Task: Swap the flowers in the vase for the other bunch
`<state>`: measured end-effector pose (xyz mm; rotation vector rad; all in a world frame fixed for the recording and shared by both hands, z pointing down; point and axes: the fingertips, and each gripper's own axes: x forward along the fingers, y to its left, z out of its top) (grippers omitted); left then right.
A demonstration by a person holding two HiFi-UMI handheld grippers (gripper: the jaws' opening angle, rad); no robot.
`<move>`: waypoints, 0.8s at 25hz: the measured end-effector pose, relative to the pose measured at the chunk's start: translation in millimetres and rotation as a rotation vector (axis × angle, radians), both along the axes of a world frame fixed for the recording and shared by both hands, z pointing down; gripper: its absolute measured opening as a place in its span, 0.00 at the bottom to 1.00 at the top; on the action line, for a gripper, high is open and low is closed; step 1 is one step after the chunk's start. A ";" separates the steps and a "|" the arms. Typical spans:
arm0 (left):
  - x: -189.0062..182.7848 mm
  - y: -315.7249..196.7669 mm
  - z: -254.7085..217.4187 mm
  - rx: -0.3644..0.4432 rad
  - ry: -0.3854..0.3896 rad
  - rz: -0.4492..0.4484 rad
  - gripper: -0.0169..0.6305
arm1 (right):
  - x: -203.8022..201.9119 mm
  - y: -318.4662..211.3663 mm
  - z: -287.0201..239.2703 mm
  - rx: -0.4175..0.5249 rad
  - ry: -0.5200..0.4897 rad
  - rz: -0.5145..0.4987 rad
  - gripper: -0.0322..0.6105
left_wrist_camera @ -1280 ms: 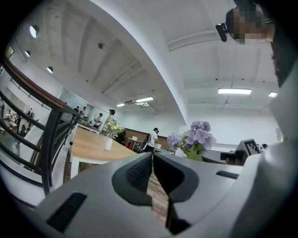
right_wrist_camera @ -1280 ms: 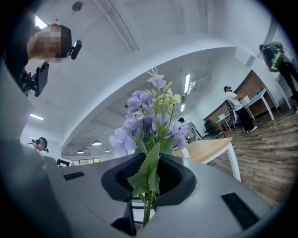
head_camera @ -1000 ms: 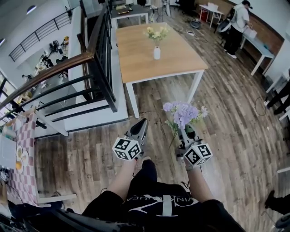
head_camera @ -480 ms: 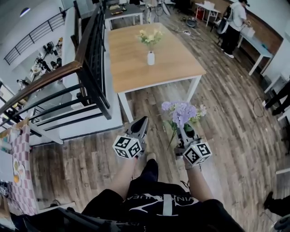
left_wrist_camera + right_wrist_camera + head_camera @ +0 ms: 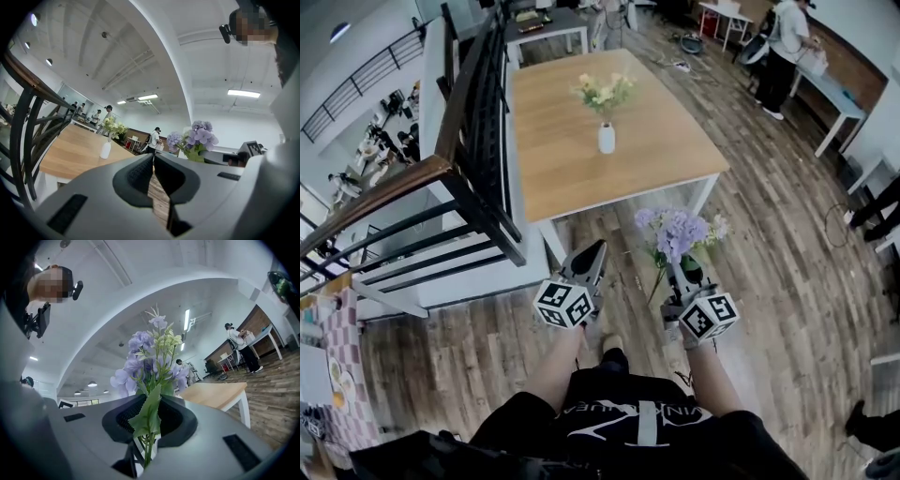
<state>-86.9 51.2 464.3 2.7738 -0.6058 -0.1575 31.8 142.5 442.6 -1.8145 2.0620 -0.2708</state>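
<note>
A white vase (image 5: 607, 138) with yellow and white flowers (image 5: 602, 91) stands near the middle of a wooden table (image 5: 553, 178) ahead; the vase (image 5: 106, 150) also shows in the left gripper view. My right gripper (image 5: 683, 267) is shut on the stems of a purple flower bunch (image 5: 676, 233), whose blooms (image 5: 146, 358) rise in front of its camera. My left gripper (image 5: 592, 252) is shut with nothing between its jaws. Both grippers are held level over the wooden floor, short of the table's near edge.
A black railing with a wooden handrail (image 5: 441, 169) runs along the table's left side. A person (image 5: 778, 52) stands at a white table (image 5: 839, 94) far right. Another table (image 5: 546, 23) stands beyond. My legs (image 5: 609, 412) are below.
The table and vase have come closer and lower in the head view as I walked forward. Both grippers keep the same pose, the purple bunch still held in the right one.
</note>
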 end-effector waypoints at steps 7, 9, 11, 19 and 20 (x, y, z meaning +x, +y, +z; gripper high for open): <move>21.7 -62.6 3.9 -0.008 0.004 -0.011 0.05 | 21.6 -64.2 2.2 -0.011 0.011 -0.011 0.16; 26.4 -79.1 4.1 -0.007 0.006 -0.014 0.05 | 28.5 -81.0 2.5 -0.009 0.011 -0.009 0.16; 31.0 -94.3 5.1 -0.005 0.006 -0.017 0.05 | 34.4 -96.2 3.0 -0.005 0.005 -0.008 0.16; 48.1 -125.1 20.3 -0.030 -0.006 -0.013 0.05 | 49.0 -125.9 19.9 -0.030 -0.017 -0.010 0.16; 50.4 -126.6 21.9 -0.033 -0.008 -0.011 0.05 | 51.5 -127.8 21.2 -0.032 -0.020 -0.010 0.16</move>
